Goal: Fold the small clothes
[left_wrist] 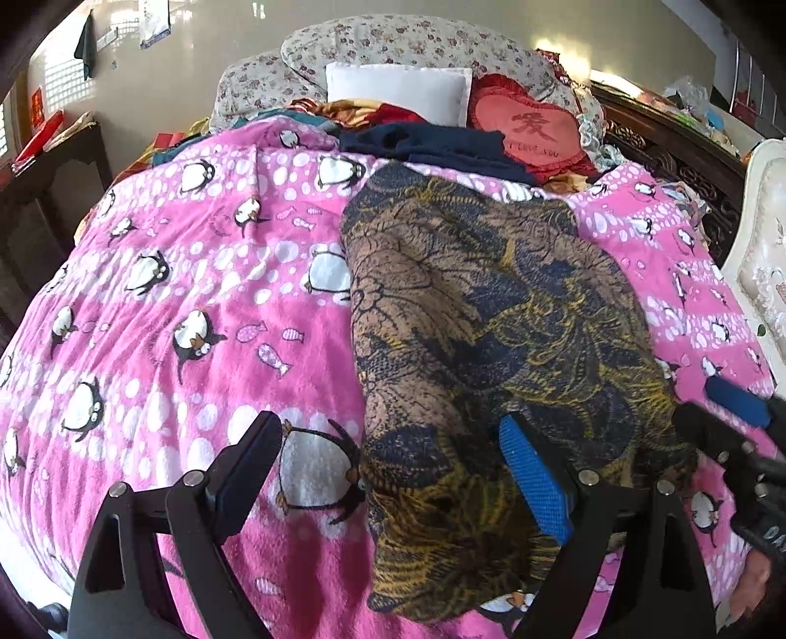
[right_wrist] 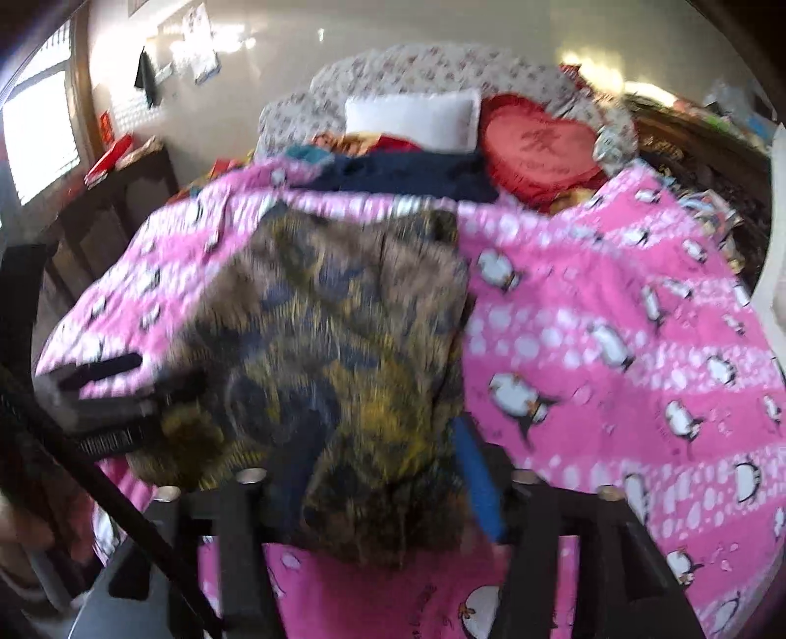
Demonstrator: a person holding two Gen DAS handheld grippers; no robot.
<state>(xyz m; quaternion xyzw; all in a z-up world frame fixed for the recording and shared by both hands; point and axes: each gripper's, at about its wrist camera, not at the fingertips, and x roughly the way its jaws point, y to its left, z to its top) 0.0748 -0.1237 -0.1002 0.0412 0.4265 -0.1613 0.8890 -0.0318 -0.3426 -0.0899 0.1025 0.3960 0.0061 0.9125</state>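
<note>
A small patterned garment (left_wrist: 491, 354) in brown, navy and yellow lies folded lengthwise on the pink penguin blanket (left_wrist: 162, 295). My left gripper (left_wrist: 393, 472) is open, its jaws wide apart over the garment's near left edge, holding nothing. My right gripper shows at the right edge of the left wrist view (left_wrist: 727, 418), by the garment's near right corner. In the blurred right wrist view the garment (right_wrist: 334, 344) lies between the jaws of my right gripper (right_wrist: 368, 481), which stand wide apart. The left gripper (right_wrist: 103, 393) shows at the left there.
A dark blue cloth (left_wrist: 432, 142), a red heart cushion (left_wrist: 530, 132), a white pillow (left_wrist: 398, 88) and a floral quilt (left_wrist: 393, 44) lie at the bed's far end. Dark wooden furniture (left_wrist: 54, 162) stands left. A white padded headboard (left_wrist: 761, 255) stands right.
</note>
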